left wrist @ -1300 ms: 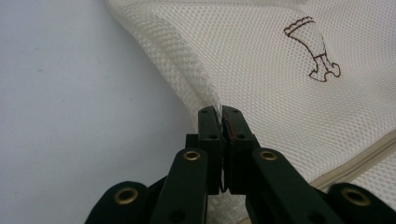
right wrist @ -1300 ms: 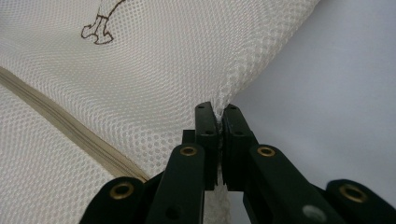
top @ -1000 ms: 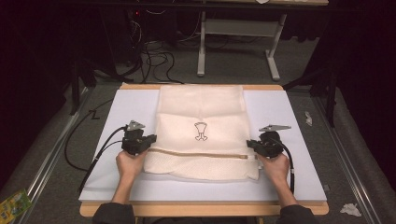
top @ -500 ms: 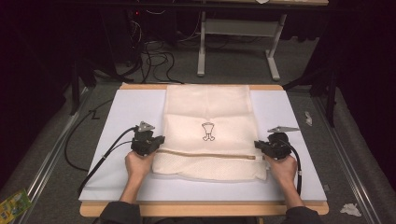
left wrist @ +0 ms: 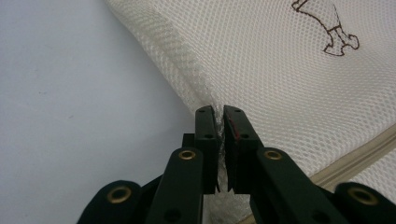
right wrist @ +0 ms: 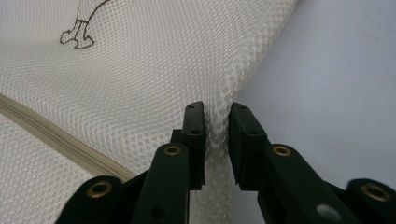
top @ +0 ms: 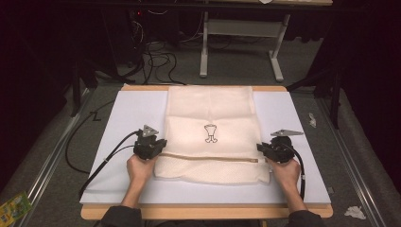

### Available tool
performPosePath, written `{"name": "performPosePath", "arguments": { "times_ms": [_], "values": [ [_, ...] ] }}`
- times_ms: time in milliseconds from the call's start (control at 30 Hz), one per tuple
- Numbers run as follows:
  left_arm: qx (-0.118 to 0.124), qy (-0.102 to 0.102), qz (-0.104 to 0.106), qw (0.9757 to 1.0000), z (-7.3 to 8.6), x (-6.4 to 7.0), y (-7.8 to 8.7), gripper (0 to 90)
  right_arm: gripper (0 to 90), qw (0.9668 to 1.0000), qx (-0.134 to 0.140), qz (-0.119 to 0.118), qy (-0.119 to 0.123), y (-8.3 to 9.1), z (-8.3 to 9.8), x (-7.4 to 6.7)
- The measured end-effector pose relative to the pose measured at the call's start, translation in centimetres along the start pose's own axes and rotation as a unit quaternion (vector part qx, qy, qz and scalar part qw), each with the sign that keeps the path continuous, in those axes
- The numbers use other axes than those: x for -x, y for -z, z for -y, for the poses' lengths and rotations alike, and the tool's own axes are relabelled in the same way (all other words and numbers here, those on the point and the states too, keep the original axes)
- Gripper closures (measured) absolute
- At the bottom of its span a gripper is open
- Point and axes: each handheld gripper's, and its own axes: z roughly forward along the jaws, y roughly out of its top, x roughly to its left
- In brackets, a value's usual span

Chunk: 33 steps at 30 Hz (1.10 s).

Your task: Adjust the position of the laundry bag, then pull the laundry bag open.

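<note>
- As the two tongs eased their bite, the high view showed the cream mesh laundry bag [top: 213, 118] lying flat and folded on the pale lilac rectangular mat [top: 127, 113]. Its beige zip [top: 208, 157] ran across the near part. Compared with a second earlier, the bag had slid slightly towards the person's right, and both hands had gone with it.
- In that view the left gripper [top: 161, 147] sat at the left end of the zip and the right gripper [top: 260, 147] at the right end, each at the bag's side edge.
- In the left gripper view, the left gripper [left wrist: 219, 112] had just been opening, though only by a sliver. The bag's [left wrist: 280, 70] doubled edge was still clenched between the pads, just above the zip [left wrist: 355, 158], with the mat [left wrist: 70, 93] bare beside it.
- In the right gripper view, the right gripper [right wrist: 217, 109] had just been opening much further. The bag's [right wrist: 140, 70] edge stood loosely in the gap beyond the zip [right wrist: 56, 135], no longer squeezed, so this side was released.
- Judged from this, the fold had been laid down and the letting-go had begun, right side ahead of left. Both hands probably needed to back away sideways without dragging the mesh.
</note>
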Motion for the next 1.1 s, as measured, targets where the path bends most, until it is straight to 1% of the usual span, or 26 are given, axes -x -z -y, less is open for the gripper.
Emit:
{"name": "performPosePath", "arguments": {
  "times_ms": [33,133,200,300,333,433,500,533,633,667,700,767,833,967,1100],
  "values": [
    [0.001,-0.002,-0.001,1.0,0.0,0.0,0.1,83.5,74.6,1.0,0.002,0.001,0.004,0.1,0.0,-0.1],
    [0.001,-0.006,-0.006,1.0,0.1,0.1,0.2,80.7,67.8,0.9999,0.011,0.0,0.004,0.3,0.3,-0.3],
    [0.005,-0.008,-0.008,0.9999,0.2,0.3,0.3,76.9,62.2,0.9999,0.013,0.002,0.002,0.4,0.6,-0.3],
    [0.013,-0.012,-0.01,0.9998,0.3,0.4,0.6,69.1,54.8,0.9996,0.026,0.001,-0.006,0.7,1.1,-0.2],
    [0.014,-0.014,-0.012,0.9997,0.3,0.5,0.8,66.4,52.3,0.9997,0.024,0.002,-0.007,0.8,1.2,-0.2],
    [0.03,-0.02,-0.022,0.9991,0.4,0.6,1.6,59.4,47.4,0.9994,0.031,0.005,-0.013,1.1,1.9,-0.1],
    [0.039,-0.022,-0.024,0.9987,0.5,0.8,2.0,55.9,44.5,0.9993,0.032,-0.001,-0.022,1.2,2.4,0.1],
    [0.042,-0.024,-0.023,0.9985,0.6,1.0,2.2,54.6,43.7,0.9993,0.031,-0.002,-0.021,1.1,2.6,0.1],
    [0.054,-0.022,-0.012,0.9982,0.7,1.4,2.5,52.3,42.4,0.9992,0.03,-0.003,-0.026,0.9,3.2,0.1],
    [0.054,-0.024,-0.009,0.9982,0.7,1.6,2.6,51.8,42.3,0.9992,0.03,-0.004,-0.027,0.9,3.3,0.1],
    [0.057,-0.024,-0.007,0.9981,0.8,1.7,2.7,51.3,42.3,0.9989,0.032,-0.005,-0.034,0.8,3.5,0.1],
    [0.062,-0.024,-0.002,0.9978,0.9,1.9,2.9,50.9,42.1,0.9986,0.034,-0.009,-0.04,0.6,3.8,0.1],
    [0.068,-0.024,0.003,0.9974,1.0,2.2,3.2,50.3,42.1,0.9986,0.033,-0.012,-0.04,0.4,3.9,0.0],
    [0.076,-0.024,0.011,0.9968,1.2,2.9,3.4,49.1,42.4,0.9982,0.033,-0.014,-0.047,0.1,4.0,-0.2],
    [0.08,-0.027,0.021,0.9962,1.5,3.7,3.5,48.3,43.2,0.9985,0.029,-0.015,-0.045,-0.1,3.7,-0.1]
  ]
}}
